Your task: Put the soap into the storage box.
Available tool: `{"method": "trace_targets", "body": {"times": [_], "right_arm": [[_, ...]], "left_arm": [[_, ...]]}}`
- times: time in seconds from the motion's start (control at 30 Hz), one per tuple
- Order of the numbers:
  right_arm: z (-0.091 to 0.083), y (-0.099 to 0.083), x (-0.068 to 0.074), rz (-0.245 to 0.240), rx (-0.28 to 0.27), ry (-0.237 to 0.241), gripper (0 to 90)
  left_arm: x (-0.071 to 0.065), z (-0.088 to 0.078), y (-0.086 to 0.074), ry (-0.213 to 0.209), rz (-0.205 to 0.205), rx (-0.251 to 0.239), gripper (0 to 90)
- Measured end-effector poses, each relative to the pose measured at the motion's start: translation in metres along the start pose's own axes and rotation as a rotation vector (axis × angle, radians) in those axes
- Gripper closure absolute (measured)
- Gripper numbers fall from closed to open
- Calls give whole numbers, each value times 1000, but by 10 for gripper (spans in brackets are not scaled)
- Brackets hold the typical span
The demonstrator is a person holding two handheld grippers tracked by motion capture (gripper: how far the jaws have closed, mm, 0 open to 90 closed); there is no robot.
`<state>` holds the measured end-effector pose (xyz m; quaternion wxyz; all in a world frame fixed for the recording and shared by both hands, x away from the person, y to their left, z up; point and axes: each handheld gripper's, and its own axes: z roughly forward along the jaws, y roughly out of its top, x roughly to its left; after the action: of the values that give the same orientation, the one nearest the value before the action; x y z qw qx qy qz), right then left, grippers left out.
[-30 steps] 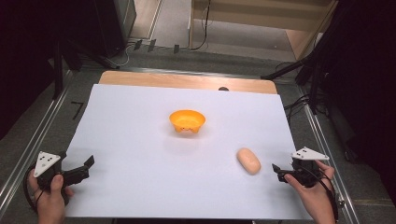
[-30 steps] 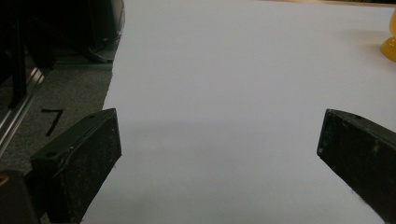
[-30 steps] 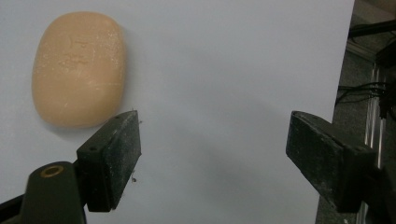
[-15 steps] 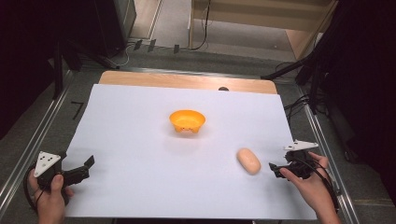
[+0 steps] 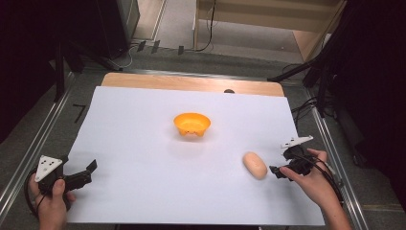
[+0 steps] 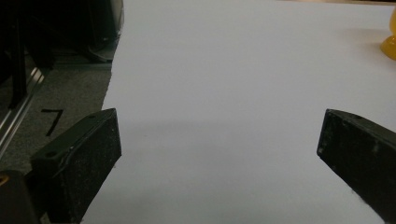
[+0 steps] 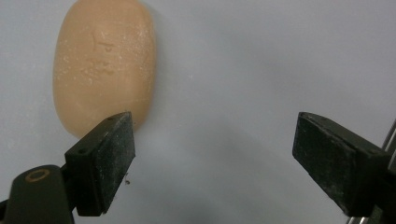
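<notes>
Right gripper: jaws spread wide, holding nothing; low over the near-right part of the white sheet, pointing left at the soap.
Soap bar: pale peach oval, lying flat on the sheet just left of the right gripper. In the right gripper view it sits off-centre, ahead of the left jaw rather than in the gap between the two.
Risk, misalignment: driven straight on, the left jaw would likely meet the bar's near end and shove it along the sheet instead of straddling it. Cause: the gap is not centred on the bar.
Risk, slip: rounded, smooth-looking body; a pinch near the tapered end could squirt it out.
Orange bowl: upright near the middle of the sheet, well apart from the soap, far-left of it. Probable destination, judged only from the layout.
Left gripper: jaws apart, empty; at the near-left edge, well away from bowl and soap.
White sheet: loose cover over the table; a dragging jaw could catch or crease it.
</notes>
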<state>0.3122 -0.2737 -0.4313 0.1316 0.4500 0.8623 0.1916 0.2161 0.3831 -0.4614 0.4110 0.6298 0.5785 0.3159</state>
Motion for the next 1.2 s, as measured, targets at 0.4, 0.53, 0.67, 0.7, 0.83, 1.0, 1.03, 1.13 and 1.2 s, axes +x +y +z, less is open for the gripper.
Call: {"method": "trace_targets", "body": {"times": [0.4,0.53,0.67,0.7,0.83,1.0,1.03,1.13,1.2], "right_arm": [[8,22,10,-26,68,40,146],[12,28,16,-24,78,75,158],[16,34,21,-8,88,103,167],[17,35,23,-9,92,109,173],[20,40,28,-5,103,128,191],[26,45,34,2,124,143,193],[27,45,35,-1,130,141,195],[32,46,39,-2,152,140,197],[36,46,41,-1,163,138,198]], "left_arm": [[0,0,0,-1,2,1,5],[0,0,0,-1,4,2,5],[0,0,0,-2,2,1,5],[0,0,0,-2,2,1,5],[0,0,0,-3,2,1,5],[0,0,0,-3,3,2,5],[0,0,0,-3,2,1,5],[0,0,0,-3,4,2,5],[0,0,0,-3,2,0,5]]}}
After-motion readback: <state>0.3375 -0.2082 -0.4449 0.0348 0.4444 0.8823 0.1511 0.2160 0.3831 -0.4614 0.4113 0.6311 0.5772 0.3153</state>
